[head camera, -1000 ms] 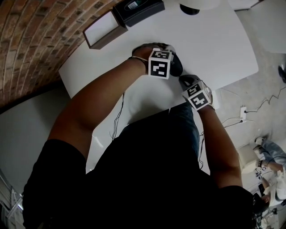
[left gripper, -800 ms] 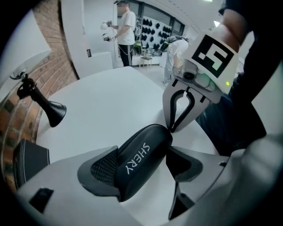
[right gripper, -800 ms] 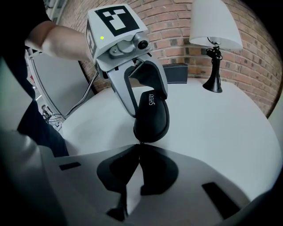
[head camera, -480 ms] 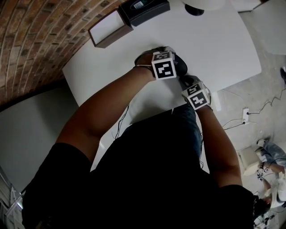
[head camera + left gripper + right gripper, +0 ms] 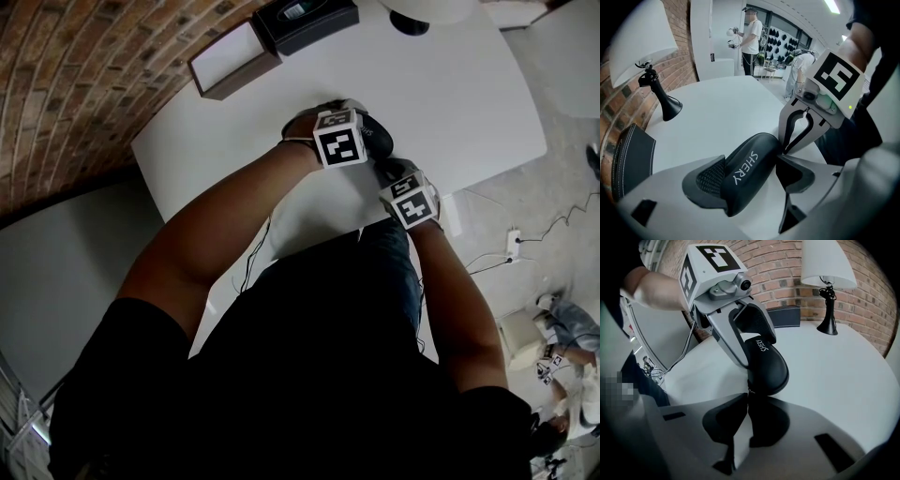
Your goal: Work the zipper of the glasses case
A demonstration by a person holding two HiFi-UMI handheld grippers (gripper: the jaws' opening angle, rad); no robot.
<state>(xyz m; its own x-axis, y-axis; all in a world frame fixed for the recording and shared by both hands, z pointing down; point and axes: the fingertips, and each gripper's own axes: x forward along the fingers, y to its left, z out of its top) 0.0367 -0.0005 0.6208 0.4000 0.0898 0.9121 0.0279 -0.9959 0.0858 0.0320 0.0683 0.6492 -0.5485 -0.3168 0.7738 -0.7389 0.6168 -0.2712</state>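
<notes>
glasses case (image 5: 745,168): black, oblong, with white lettering on its lid. it sits on the white table (image 5: 843,362) close in front of the person, between the two grippers, and looks fully closed.
zipper pull (image 5: 749,391): a tiny tab at the case's near end, right at the right gripper's tips. it is too small to read clearly.
left gripper (image 5: 750,161): clamped across the case's body, one pad on each long side, holding it in place.
right gripper (image 5: 747,397): jaws all but together, pinching what looks like the zipper pull. they have just eased apart a shade, with the pull between them.
step in hand: probably the very start of drawing the slider along the track.
risk, slip: the pinch covers only a sliver of tab, so a slackening grip or a pull off the line of the zip could let it pop free.
risk, twist: a hard tug could swing the rounded case between the left pads, so the zip stalls.
risk, jam: the slider may bind on the curved end if dragged straight.
beyond: a black-stemmed lamp (image 5: 828,296) stands well apart on the table, in front of a brick wall (image 5: 778,268).
</notes>
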